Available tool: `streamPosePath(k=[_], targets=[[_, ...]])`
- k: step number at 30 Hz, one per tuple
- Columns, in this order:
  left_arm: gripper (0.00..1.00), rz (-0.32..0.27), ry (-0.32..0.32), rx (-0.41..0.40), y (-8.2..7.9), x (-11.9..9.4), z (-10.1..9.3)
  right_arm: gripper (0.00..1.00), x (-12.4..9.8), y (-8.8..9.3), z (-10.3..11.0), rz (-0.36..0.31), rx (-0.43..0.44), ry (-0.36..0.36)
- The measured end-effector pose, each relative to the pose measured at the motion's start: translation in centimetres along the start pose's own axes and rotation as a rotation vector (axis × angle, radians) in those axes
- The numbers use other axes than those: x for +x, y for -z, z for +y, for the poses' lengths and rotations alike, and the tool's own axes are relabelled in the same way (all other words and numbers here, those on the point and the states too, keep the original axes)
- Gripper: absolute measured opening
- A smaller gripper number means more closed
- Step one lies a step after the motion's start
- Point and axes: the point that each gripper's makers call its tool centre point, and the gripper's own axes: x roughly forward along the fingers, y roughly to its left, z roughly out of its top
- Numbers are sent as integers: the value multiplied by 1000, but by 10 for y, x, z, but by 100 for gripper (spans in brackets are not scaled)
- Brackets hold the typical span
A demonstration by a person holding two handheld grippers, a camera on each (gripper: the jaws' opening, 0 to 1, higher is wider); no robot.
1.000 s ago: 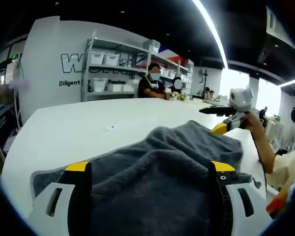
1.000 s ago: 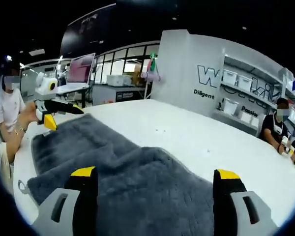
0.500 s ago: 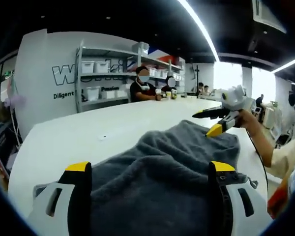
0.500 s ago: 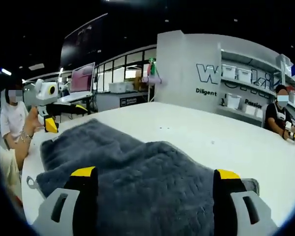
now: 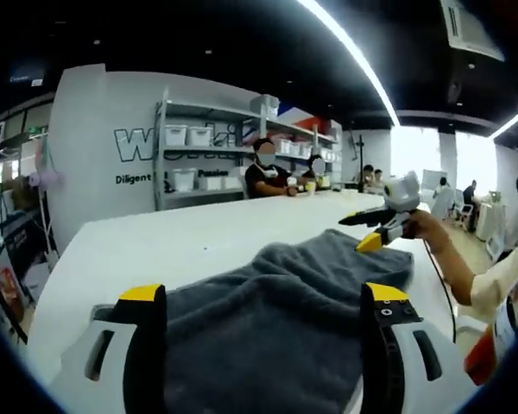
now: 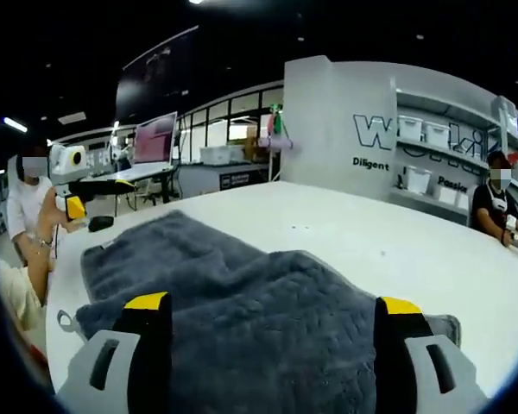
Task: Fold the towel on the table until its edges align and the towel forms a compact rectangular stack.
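The grey towel (image 5: 276,310) lies rumpled on the white bench (image 5: 173,246), spread between the two tongs. In the left gripper view it runs from between the jaws at the bottom out toward the far right, where its far end sits just under the right tongs (image 5: 373,231). In the right gripper view the towel (image 6: 242,302) covers the near part of the bench (image 6: 371,241) and reaches out to the left, with a small loop tag (image 6: 66,323) hanging at its near left corner and another corner lying flat at the right, just past the right jaw.

The left tongs (image 5: 259,297) stand with jaws wide apart, towel lying between them; nothing is pinched. The right tongs (image 6: 276,304) are likewise spread wide over the towel, gripping nothing. Seen from the left gripper view, the right tongs are held in a hand (image 5: 427,228) at the towel's far end, jaws parted, yellow tip near the cloth. In the right gripper view the left tongs (image 6: 76,205) sit at the far left in a hand (image 6: 47,216), beside the towel's edge; from here I cannot tell how those jaws stand.

Beyond the bench stands a white wall with lettering (image 6: 388,138), shelves with bins (image 5: 198,151), and seated people (image 5: 263,172). A long ceiling light (image 5: 354,52) runs overhead.
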Motion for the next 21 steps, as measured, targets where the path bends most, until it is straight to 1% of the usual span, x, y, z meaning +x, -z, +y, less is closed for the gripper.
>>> streamPosePath(k=[2, 4, 7, 9, 11, 13, 15, 17, 18, 21], targets=[[84, -4, -26, 8, 3, -14, 3, 99, -1, -2, 1, -8, -2, -1], [82, -6, -55, 18, 6, -26, 5, 99, -2, -3, 2, -13, -6, 2], [82, 33, -85, 29, 19, -40, 5, 99, -3, -1, 2, -3, -23, 13], [81, 48, -98, 28, 24, -48, 6, 99, -3, 1, 2, 11, -39, 24], [79, 61, -108, 24, 30, -59, 7, 99, -4, -1, 2, 6, -49, 32], [75, 73, -111, 26, 36, -65, 4, 99, -6, -2, 3, -2, -48, 26], [71, 91, -105, 48, 43, -68, -1, 99, -7, -4, 5, -10, -46, 20], [66, 131, -92, 88, 55, -70, -4, 99, -7, -5, 7, -15, -49, 17], [64, 146, -93, 92, 61, -70, -4, 99, -7, -5, 7, -15, -53, 16], [64, 184, -90, 90, 78, -74, -5, 99, -6, -1, 7, 0, -59, 18]])
